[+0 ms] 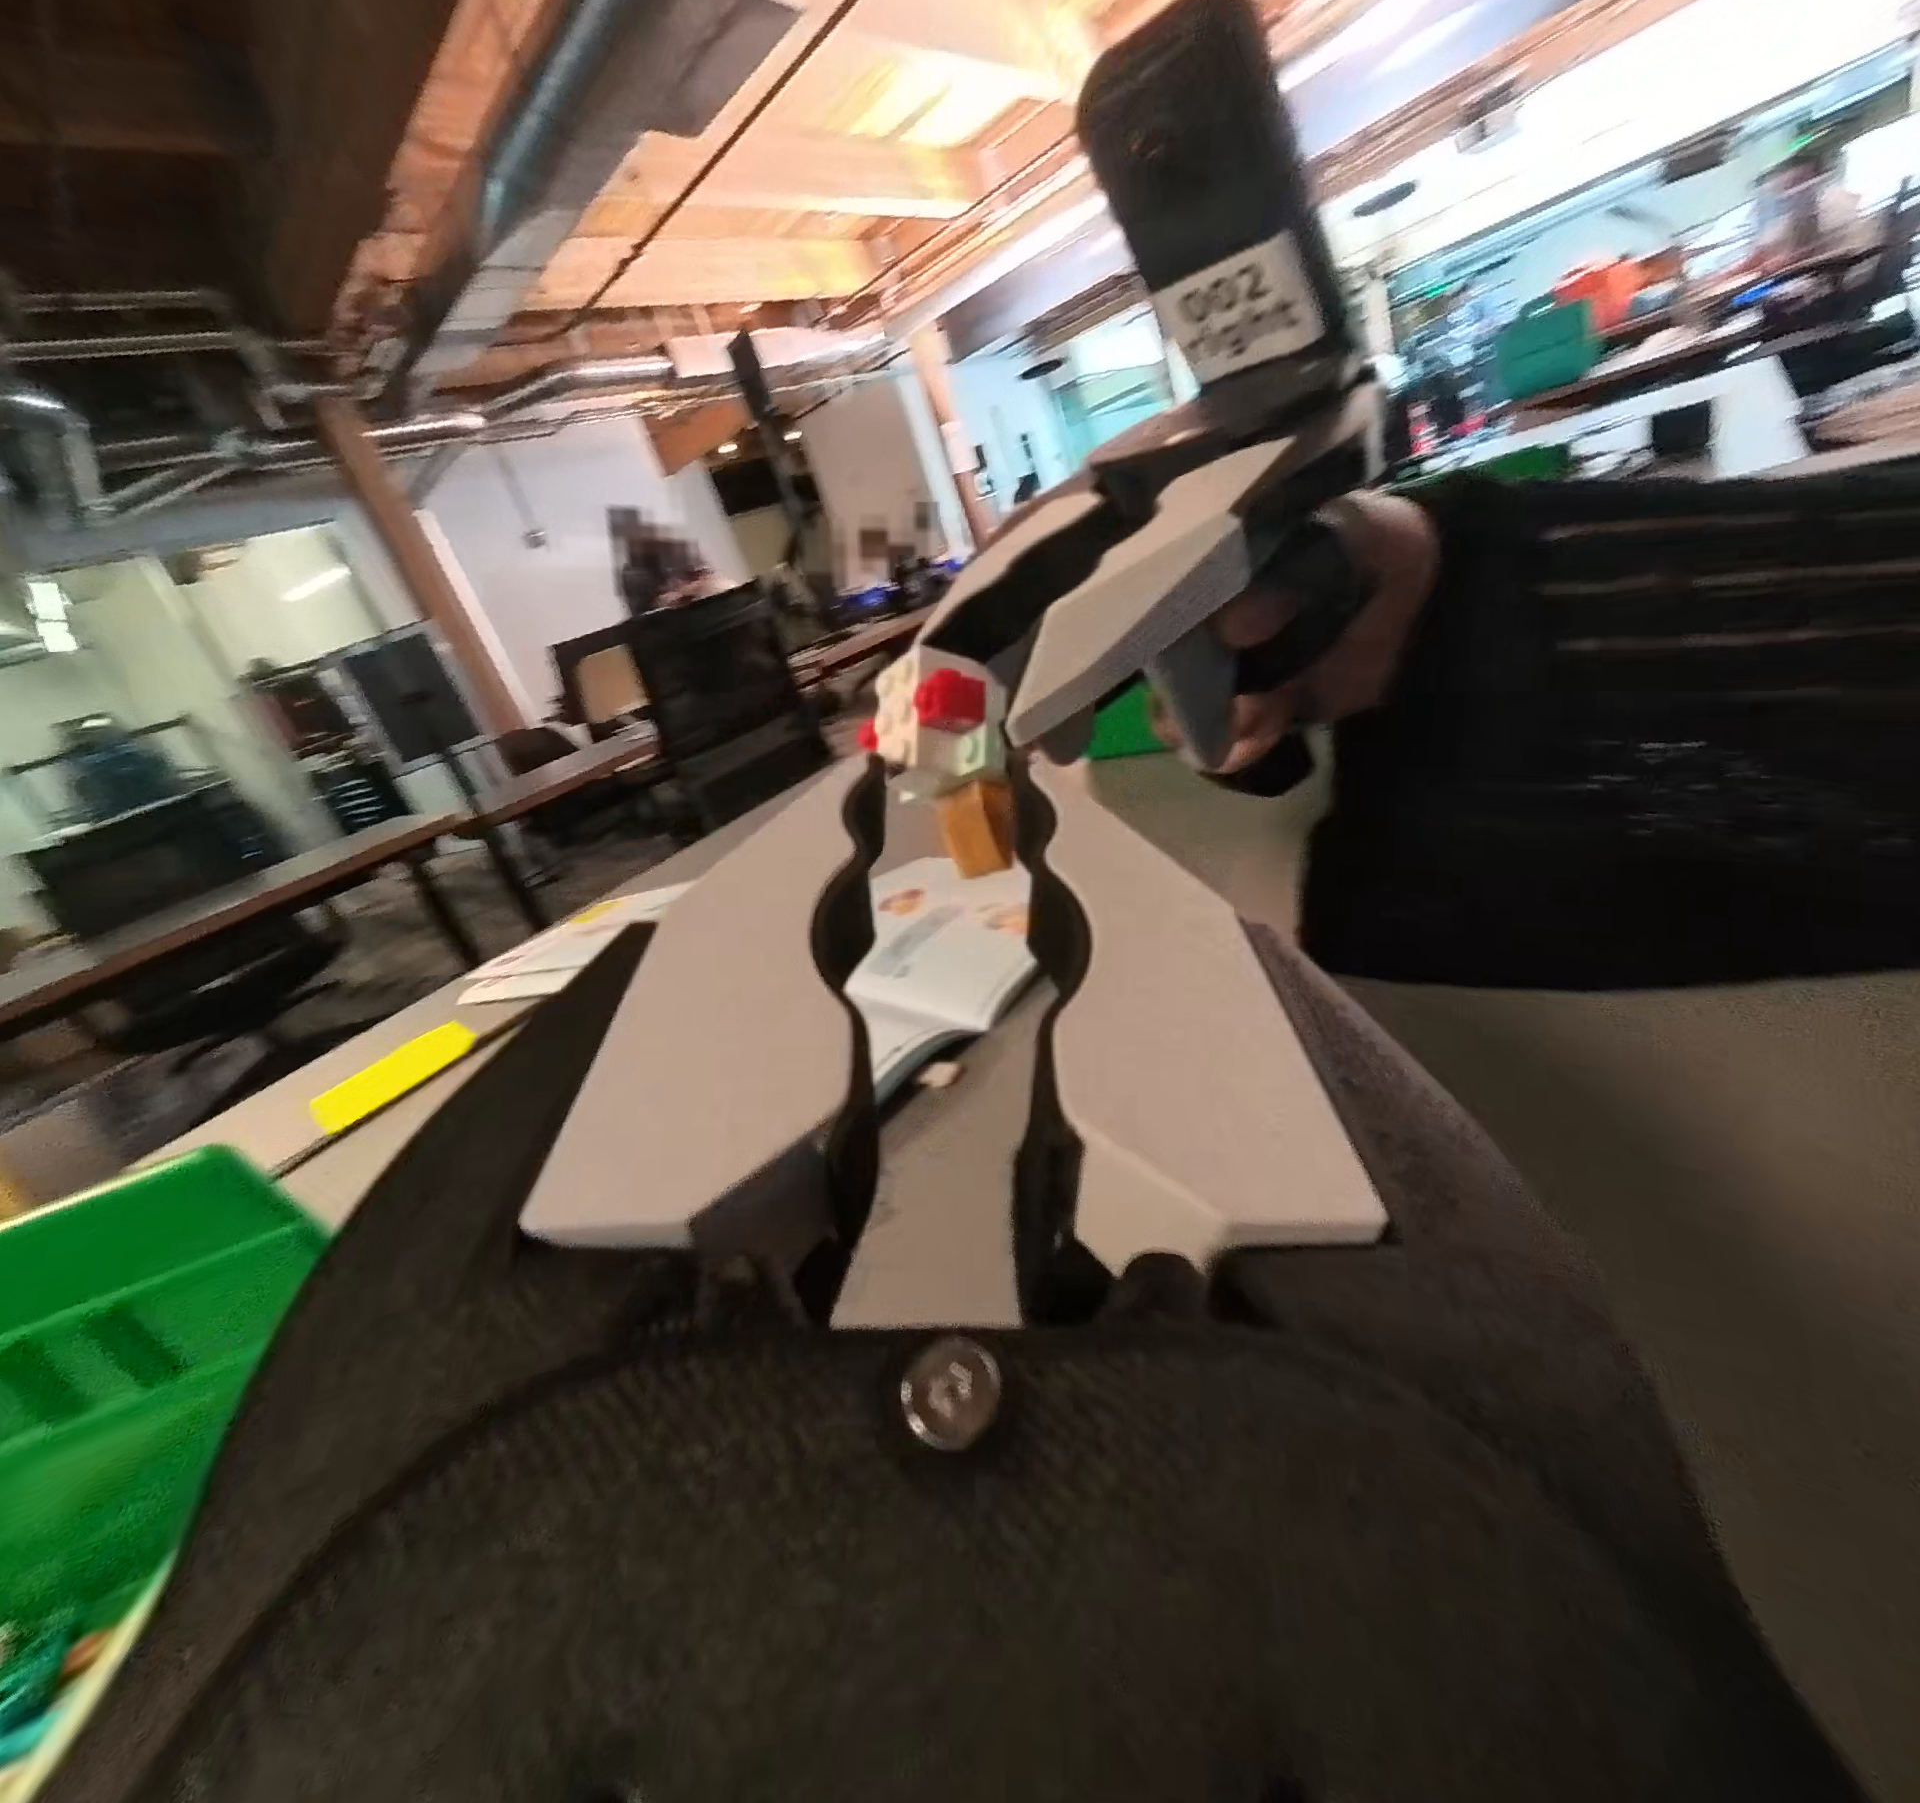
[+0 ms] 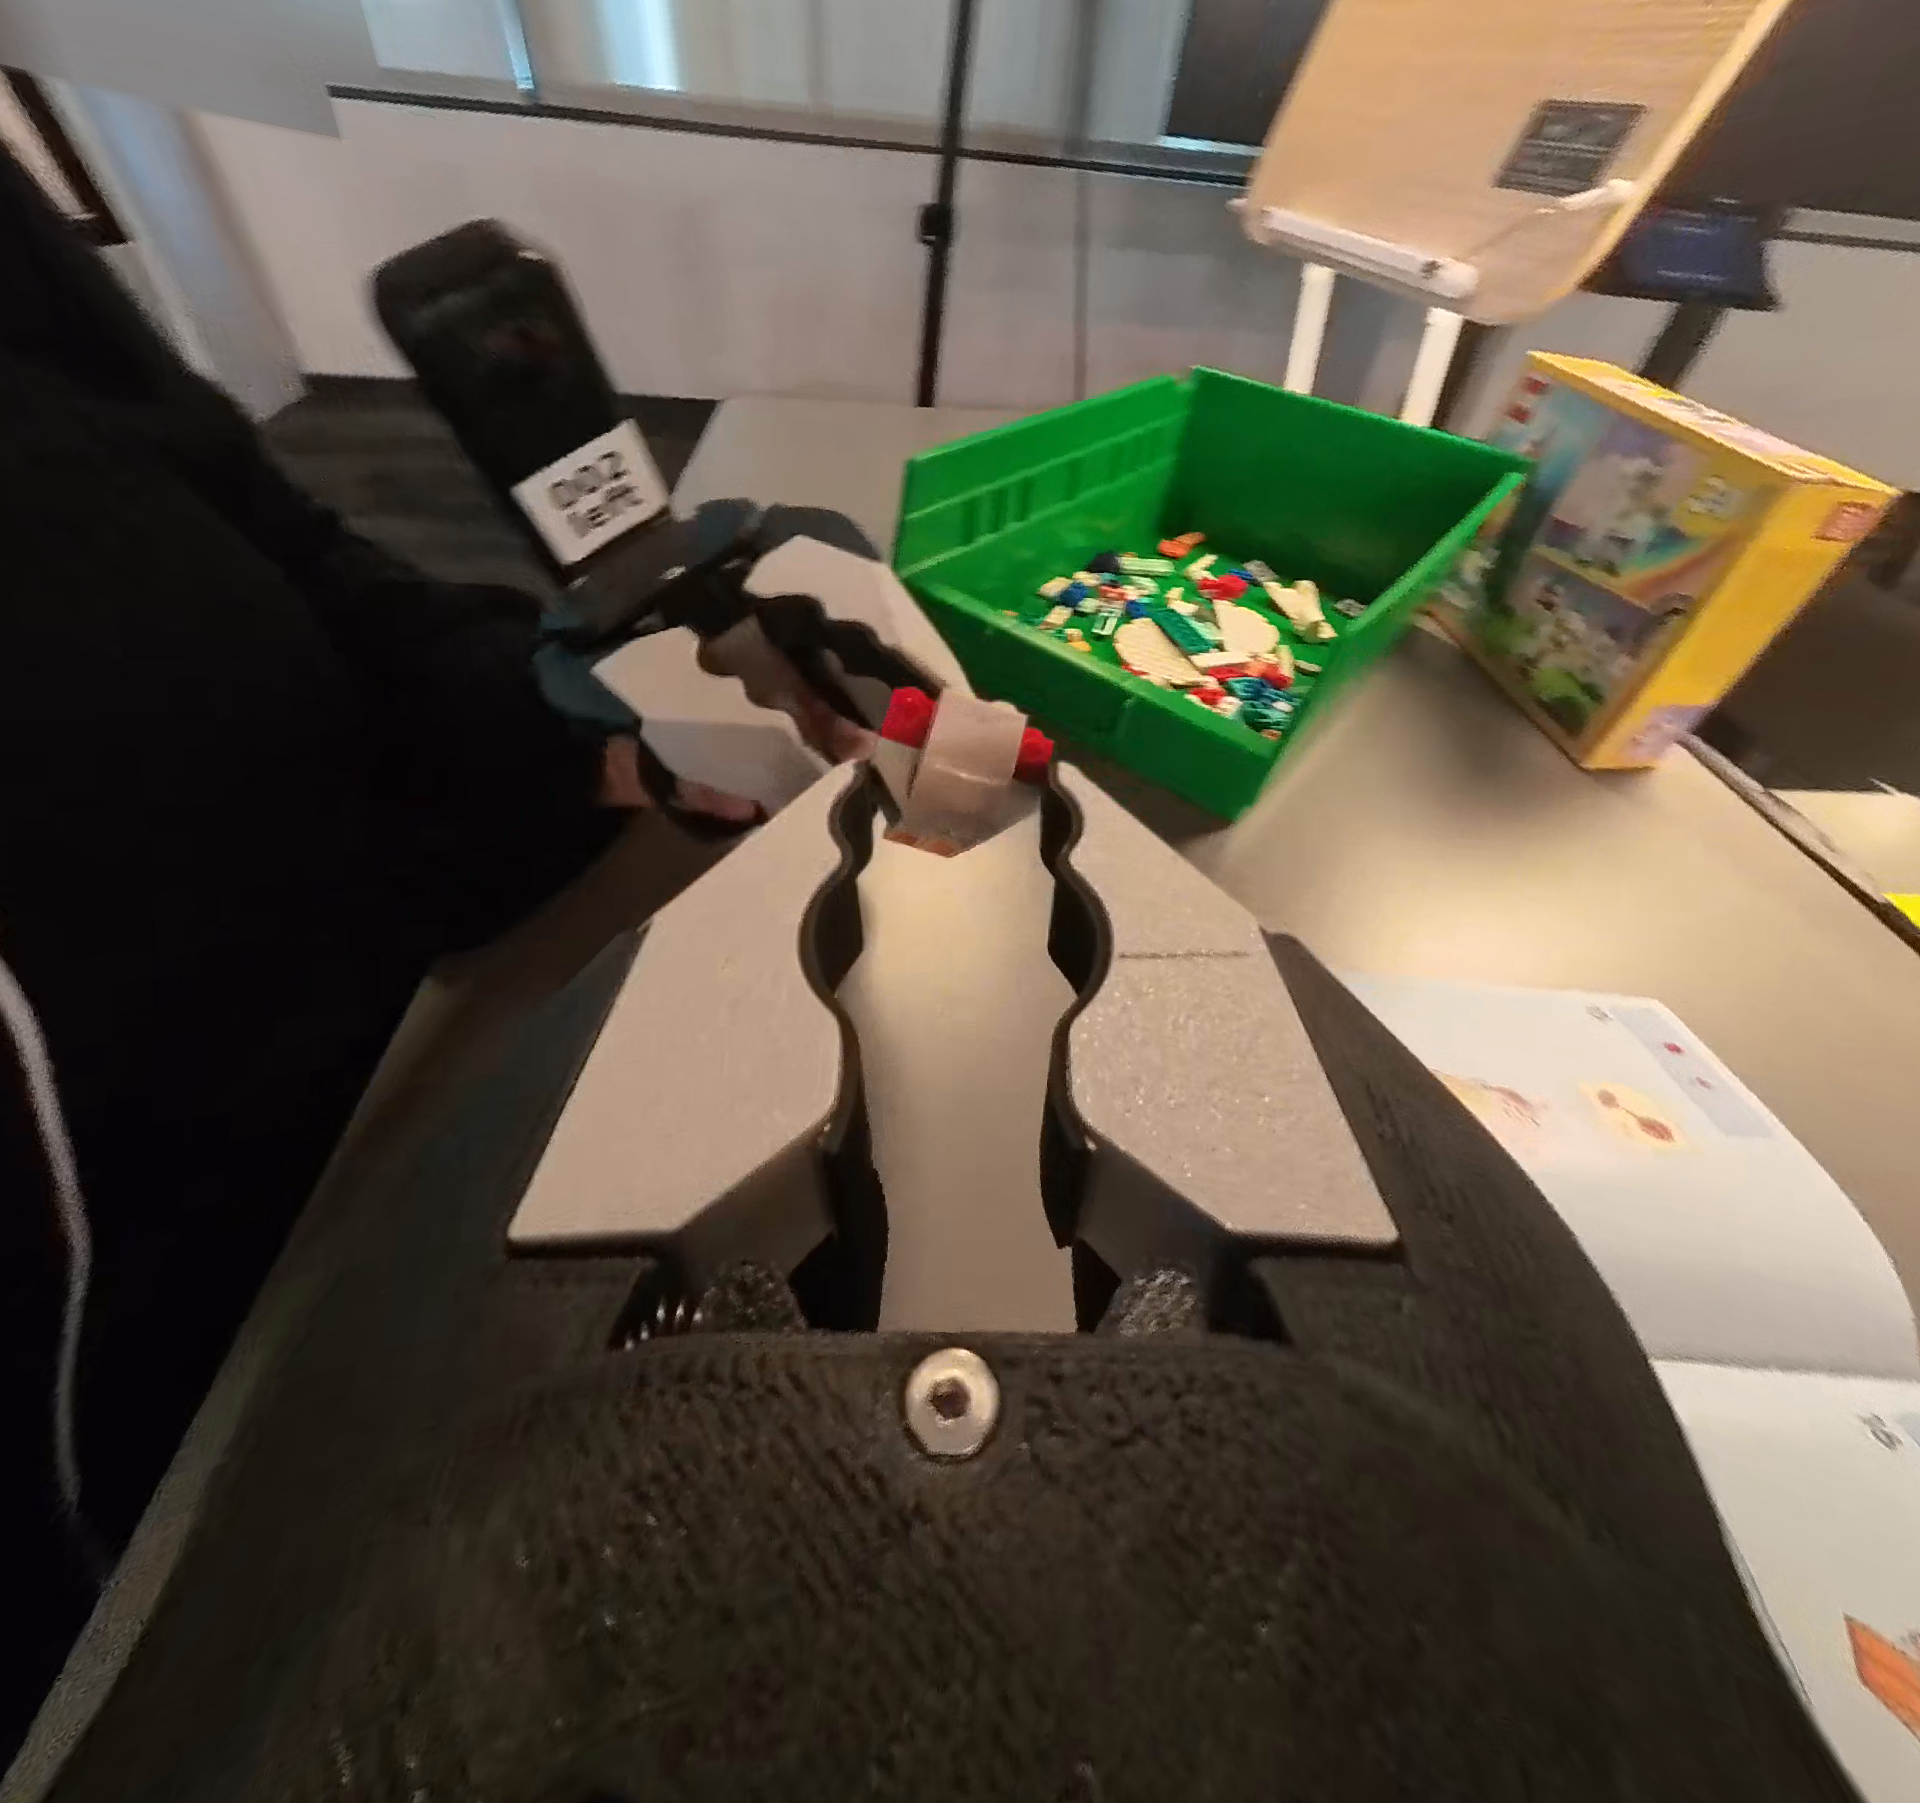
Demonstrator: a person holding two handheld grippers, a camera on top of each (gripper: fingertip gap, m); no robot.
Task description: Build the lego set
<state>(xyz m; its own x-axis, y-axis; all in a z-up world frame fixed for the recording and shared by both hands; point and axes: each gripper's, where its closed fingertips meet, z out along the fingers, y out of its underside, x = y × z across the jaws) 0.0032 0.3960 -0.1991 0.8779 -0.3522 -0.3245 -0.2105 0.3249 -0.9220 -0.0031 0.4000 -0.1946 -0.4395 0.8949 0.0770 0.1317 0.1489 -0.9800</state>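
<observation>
A small lego assembly (image 1: 940, 730) of white, red and tan bricks is held in the air above the grey table (image 2: 1403, 870). My left gripper (image 1: 945, 766) is shut on it, with the tan brick (image 1: 977, 834) between the fingertips. My right gripper (image 2: 948, 777) is shut on the same assembly (image 2: 956, 751) from the other side. In the left wrist view the right gripper (image 1: 961, 662) comes in from the upper right. In the right wrist view the left gripper (image 2: 894, 704) comes in from the left. Both views are slightly blurred.
A green bin (image 2: 1195, 465) with several loose bricks stands behind the assembly, and a yellow lego box (image 2: 1662, 558) stands to its right. An open instruction booklet (image 2: 1558, 1182) lies on the table and also shows in the left wrist view (image 1: 935, 964). A green bin (image 1: 135, 1286) shows at lower left. My left and right fingertips are right by each other.
</observation>
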